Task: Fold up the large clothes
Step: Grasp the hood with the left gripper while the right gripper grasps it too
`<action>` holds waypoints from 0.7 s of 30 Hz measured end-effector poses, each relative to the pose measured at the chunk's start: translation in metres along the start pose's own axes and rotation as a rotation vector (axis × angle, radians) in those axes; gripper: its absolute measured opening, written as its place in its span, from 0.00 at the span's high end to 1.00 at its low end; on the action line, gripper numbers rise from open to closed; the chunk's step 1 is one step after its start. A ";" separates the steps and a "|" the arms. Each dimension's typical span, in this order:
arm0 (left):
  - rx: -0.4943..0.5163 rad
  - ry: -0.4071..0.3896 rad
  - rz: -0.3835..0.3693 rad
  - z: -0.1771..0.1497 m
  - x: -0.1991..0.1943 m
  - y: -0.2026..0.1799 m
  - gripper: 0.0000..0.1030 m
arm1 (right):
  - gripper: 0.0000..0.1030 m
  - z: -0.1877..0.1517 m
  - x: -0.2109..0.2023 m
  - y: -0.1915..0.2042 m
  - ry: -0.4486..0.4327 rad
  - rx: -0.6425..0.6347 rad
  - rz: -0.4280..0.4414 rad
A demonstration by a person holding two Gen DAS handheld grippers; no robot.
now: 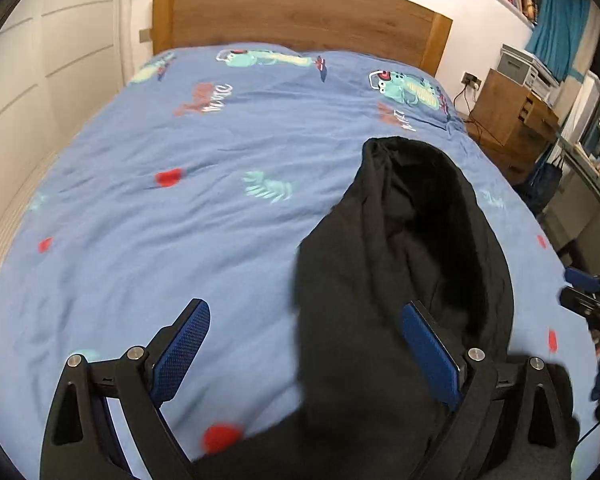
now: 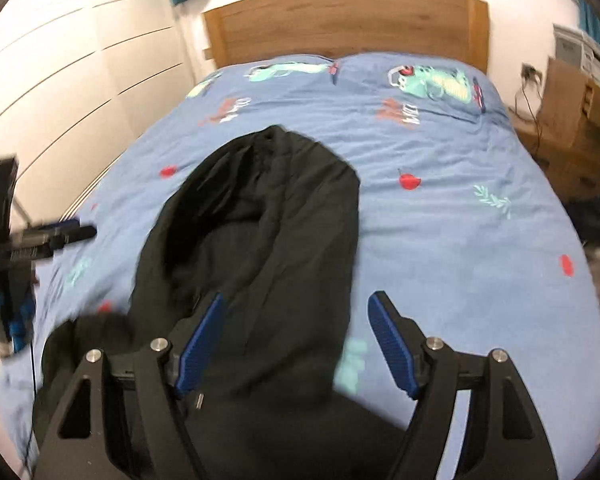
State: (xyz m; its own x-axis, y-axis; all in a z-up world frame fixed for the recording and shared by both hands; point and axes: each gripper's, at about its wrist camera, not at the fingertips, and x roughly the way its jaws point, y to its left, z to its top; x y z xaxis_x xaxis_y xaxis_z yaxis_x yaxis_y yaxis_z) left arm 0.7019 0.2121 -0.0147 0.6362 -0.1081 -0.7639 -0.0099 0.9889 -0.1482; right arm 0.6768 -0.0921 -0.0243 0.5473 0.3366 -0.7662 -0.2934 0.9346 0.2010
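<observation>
In the left wrist view, the left gripper (image 1: 304, 356) sits at the bottom of the frame with its jaws wide apart, holding nothing. The black hoodie (image 1: 400, 272) lies on the blue bed cover (image 1: 160, 220), in the lower right. In the right wrist view, the right gripper (image 2: 296, 344) is at the bottom, jaws apart and empty too. The hoodie lies in the middle and lower left, hood open and bunched. It looks only partly folded, so tidying is left.
</observation>
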 end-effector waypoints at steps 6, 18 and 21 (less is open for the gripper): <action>-0.036 0.064 -0.008 0.016 0.064 -0.018 0.07 | 0.27 0.032 0.072 -0.022 0.014 0.121 0.005; -0.095 0.208 -0.016 -0.003 0.114 -0.018 0.88 | 0.74 0.028 0.142 -0.028 0.139 0.171 0.082; -0.078 0.188 -0.010 -0.004 0.095 -0.023 0.91 | 0.92 0.027 0.133 -0.017 0.167 0.127 0.085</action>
State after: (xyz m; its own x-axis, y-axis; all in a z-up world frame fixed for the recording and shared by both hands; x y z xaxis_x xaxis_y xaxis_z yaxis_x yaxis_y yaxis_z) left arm 0.7595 0.1790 -0.0860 0.4817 -0.1419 -0.8648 -0.0688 0.9776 -0.1987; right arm 0.7756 -0.0600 -0.1131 0.3840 0.4008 -0.8318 -0.2264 0.9142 0.3360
